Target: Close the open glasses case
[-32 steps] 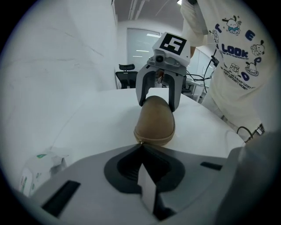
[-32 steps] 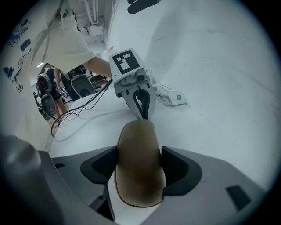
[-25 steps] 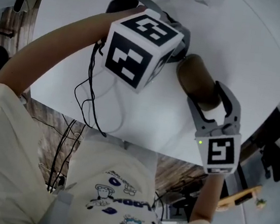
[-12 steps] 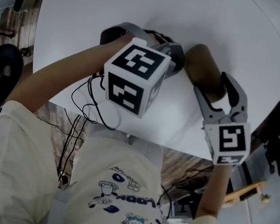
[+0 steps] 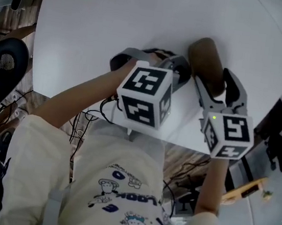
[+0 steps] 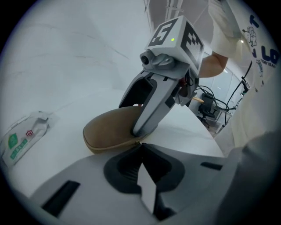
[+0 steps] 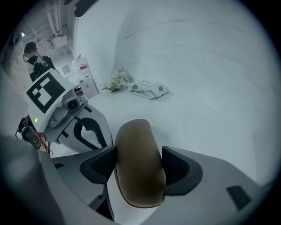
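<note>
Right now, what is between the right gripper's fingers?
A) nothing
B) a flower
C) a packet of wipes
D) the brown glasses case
D: in the right gripper view, the brown glasses case sits inside the right gripper, with both fingers against its sides.

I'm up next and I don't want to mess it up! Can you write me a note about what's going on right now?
Left gripper: shut, empty, tips close to the case's edge.
Right gripper: clamped across the brown oval glasses case, which lies on the white table.
Done: the case looks closed, with its lid down along the seam.
Left: probably just let go and draw both grippers away.
</note>
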`<move>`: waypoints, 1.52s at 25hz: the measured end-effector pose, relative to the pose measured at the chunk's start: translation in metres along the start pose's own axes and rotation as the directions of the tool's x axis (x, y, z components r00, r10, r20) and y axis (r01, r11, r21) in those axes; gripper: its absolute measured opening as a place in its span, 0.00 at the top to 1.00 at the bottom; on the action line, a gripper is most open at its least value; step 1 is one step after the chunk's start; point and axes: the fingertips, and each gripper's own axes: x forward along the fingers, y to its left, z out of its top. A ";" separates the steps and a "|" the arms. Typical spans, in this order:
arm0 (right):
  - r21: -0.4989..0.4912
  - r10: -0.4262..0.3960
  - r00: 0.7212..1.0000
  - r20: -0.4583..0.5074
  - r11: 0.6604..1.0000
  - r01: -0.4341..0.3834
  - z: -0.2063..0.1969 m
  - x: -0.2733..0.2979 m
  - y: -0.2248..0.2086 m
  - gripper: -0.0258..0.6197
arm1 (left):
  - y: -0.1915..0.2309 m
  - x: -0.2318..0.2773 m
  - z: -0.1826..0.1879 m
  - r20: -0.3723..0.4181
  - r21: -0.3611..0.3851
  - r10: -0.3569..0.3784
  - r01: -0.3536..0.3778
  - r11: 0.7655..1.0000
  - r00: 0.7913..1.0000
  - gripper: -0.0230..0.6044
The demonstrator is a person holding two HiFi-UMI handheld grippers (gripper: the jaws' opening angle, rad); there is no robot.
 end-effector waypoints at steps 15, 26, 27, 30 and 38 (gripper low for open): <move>0.316 -0.081 0.991 -0.107 0.942 0.111 0.002 0.006 0.013 0.49 | -0.026 0.000 -0.003 0.074 -0.223 0.105 -0.086 0.971 0.992 0.96; 0.378 0.063 0.994 -0.089 0.926 -0.025 0.025 0.034 0.052 0.48 | -0.004 -0.039 -0.050 0.054 -0.212 0.177 -0.162 0.964 0.983 0.96; 0.377 0.086 0.992 -0.088 0.925 -0.047 0.029 0.035 0.049 0.47 | -0.003 -0.039 -0.050 0.056 -0.221 0.179 -0.163 0.962 0.982 0.96; 0.350 0.101 0.990 -0.098 0.935 -0.060 0.042 0.039 0.038 0.44 | -0.004 -0.036 -0.044 0.068 -0.242 0.170 -0.149 0.959 0.983 0.96; 0.419 0.155 0.973 -0.173 0.905 -0.070 0.044 0.060 0.044 0.44 | -0.001 -0.030 -0.041 0.052 -0.228 0.179 -0.163 0.960 0.982 0.92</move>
